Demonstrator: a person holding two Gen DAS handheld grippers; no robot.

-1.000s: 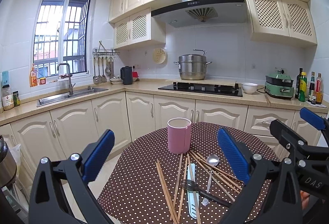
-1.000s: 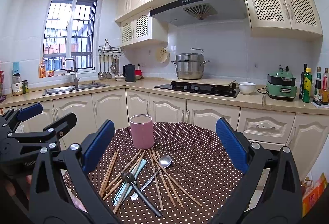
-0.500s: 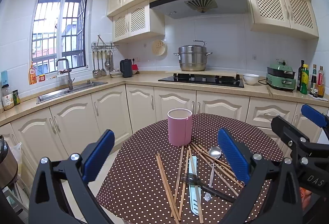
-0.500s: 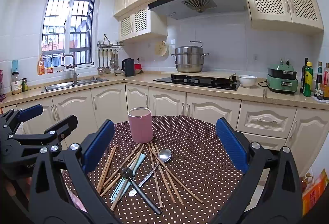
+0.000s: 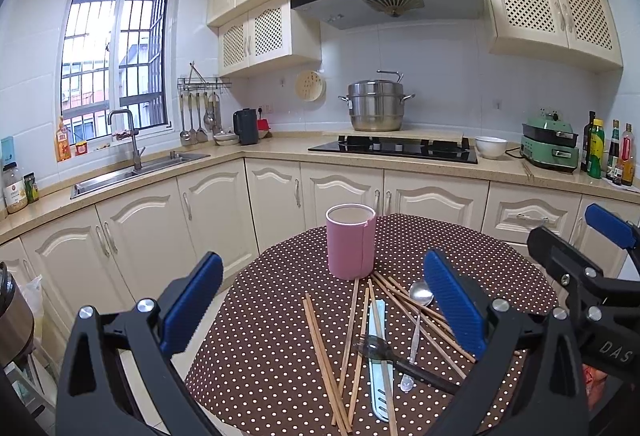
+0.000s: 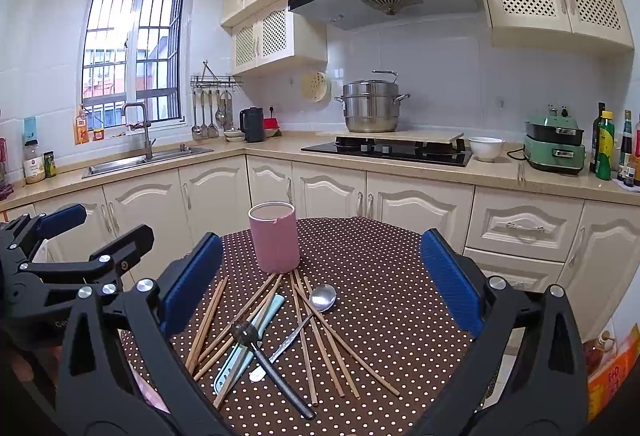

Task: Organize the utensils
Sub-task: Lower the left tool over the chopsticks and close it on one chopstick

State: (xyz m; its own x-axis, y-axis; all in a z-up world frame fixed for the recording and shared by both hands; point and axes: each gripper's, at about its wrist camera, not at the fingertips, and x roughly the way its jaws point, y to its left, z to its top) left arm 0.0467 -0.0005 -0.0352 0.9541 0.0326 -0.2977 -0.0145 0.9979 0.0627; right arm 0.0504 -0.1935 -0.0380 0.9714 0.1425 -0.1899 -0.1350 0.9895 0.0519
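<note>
The pink cup (image 5: 351, 242) stood upright and looked empty on the dotted worktop (image 5: 280, 336), and every utensil lay loose on the cloth in front of it. The wooden chopsticks (image 5: 320, 348) fanned outward from the cup's base, several crossing one another. Among them lay the metal spoon (image 6: 322, 299), bowl toward the cup, a pale blue flat utensil (image 6: 248, 348), and a black-handled utensil (image 6: 272, 364) resting across the blue one.

Over the last second the cup and the heap sat a little lower and larger in both wrist views, which I read as both sets of tongs having eased forward and tipped down toward the pile. Nothing on the cloth had shifted.

The left tongs (image 5: 320, 306) stood wide open and held nothing, hovering above the near side of the heap from the cup. The right tongs (image 6: 316, 282) were likewise spread wide and empty, just beside the left ones.

Judged from this, sorting had not begun: no utensil was in the cup, and the approach suggested a first pick was being lined up, probably from the tangled chopsticks, where crossed sticks could drag neighbours along.
</note>
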